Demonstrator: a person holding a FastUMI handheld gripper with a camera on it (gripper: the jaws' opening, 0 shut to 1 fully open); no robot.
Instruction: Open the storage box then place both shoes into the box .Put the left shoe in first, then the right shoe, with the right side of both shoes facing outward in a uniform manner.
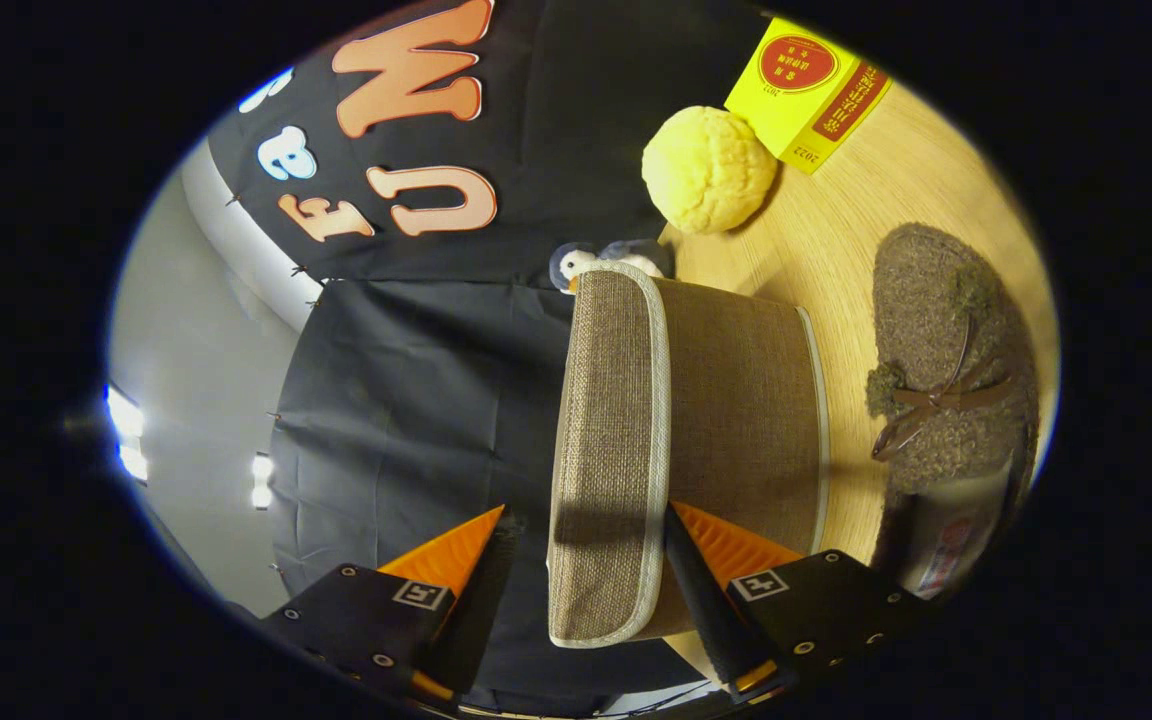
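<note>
**Lid edge between the fingers**

Fingers stand apart, straddling the box lid [608,450] without clearly pressing it. Woven cloth with pale piping: likely light and floppy, best pinched at its hem. Beyond the box [746,400], one fuzzy shoe [946,350] lies on the table [836,230].

The box [736,400] was brown woven fabric, its lid [606,450] trimmed pale grey. The shoe [946,350] was fuzzy grey-brown with a brown bow. A yellow ball [708,168] and a yellow-and-red carton [806,90] lay on the light wood-grain table [836,240].
</note>
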